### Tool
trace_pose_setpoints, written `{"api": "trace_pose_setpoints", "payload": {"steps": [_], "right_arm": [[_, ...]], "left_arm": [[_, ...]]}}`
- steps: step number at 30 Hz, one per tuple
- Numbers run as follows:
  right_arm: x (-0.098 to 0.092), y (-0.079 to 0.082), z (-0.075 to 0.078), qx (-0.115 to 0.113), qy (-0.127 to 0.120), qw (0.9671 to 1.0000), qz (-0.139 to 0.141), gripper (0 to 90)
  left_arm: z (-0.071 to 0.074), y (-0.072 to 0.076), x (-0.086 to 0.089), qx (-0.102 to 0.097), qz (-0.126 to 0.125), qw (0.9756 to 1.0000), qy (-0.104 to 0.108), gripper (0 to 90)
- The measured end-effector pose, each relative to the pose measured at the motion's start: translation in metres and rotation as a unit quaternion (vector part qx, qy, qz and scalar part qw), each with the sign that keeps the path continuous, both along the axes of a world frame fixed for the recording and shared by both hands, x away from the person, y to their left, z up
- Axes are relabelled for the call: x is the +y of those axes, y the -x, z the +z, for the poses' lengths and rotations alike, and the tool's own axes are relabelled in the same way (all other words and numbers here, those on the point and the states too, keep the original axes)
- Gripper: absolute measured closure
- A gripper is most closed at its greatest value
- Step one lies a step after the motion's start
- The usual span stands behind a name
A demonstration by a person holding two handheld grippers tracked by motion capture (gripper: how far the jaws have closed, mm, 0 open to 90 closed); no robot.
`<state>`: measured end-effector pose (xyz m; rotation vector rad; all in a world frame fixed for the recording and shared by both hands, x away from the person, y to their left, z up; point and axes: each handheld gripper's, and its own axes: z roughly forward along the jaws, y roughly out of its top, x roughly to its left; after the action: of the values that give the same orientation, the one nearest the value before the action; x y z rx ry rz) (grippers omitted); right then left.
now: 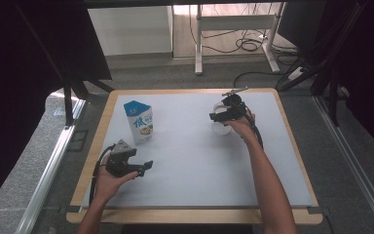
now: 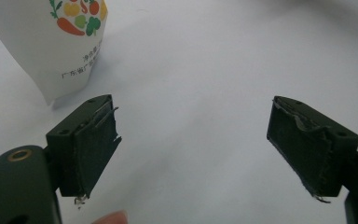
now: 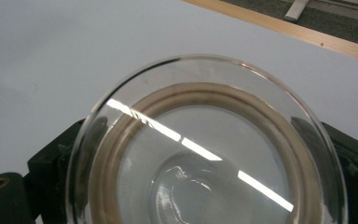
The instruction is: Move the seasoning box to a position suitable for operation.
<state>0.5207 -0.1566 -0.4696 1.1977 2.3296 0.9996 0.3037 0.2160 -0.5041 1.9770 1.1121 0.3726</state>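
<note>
High view: forearms entering from the bottom edge. Left gripper (image 1: 143,168) low on the left of the white table (image 1: 190,165), jaws spread wide and holding nothing, aimed rightward. Carton (image 1: 139,122) standing upright just beyond it, near but apart. Right gripper (image 1: 217,116) far across the table, jaws either side of a clear glass (image 1: 219,127), well apart from the carton.

Left gripper view: two black pads (image 2: 93,149) wide apart over bare table, nothing between. Carton (image 2: 51,42) ahead and to the left, outside the gap.

Right gripper view: glass (image 3: 205,144) seen from above, mouth upward, seated between both jaws. Dark pads against its wall on each side, apparently clamped on it. Wooden table edge (image 3: 284,28) beyond.
</note>
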Motion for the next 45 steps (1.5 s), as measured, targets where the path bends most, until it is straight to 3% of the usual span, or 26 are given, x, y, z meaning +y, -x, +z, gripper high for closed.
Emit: {"api": "trace_pose_setpoints", "payload": {"steps": [7, 12, 32, 45], "right_arm": [[-0.001, 0.0, -0.001, 0.001, 0.006, 1.0, 0.007, 7.1], [0.001, 0.004, 0.0, -0.011, 0.019, 0.9997, 0.012, 10.8], [0.0, 0.004, 0.002, -0.016, 0.02, 0.9997, 0.005, 11.4], [-0.007, 0.018, 0.022, -0.028, 0.014, 0.9994, 0.013, 11.5]], "left_arm": [[-0.002, -0.001, -0.001, 0.002, -0.002, 1.0, -0.003, 15.5], [-0.001, 0.001, 0.0, 0.001, 0.001, 1.0, 0.0, 15.5], [-0.002, 0.0, 0.001, 0.0, 0.002, 1.0, -0.002, 15.4], [-0.004, -0.002, -0.001, 0.004, 0.001, 1.0, -0.001, 15.3]]}}
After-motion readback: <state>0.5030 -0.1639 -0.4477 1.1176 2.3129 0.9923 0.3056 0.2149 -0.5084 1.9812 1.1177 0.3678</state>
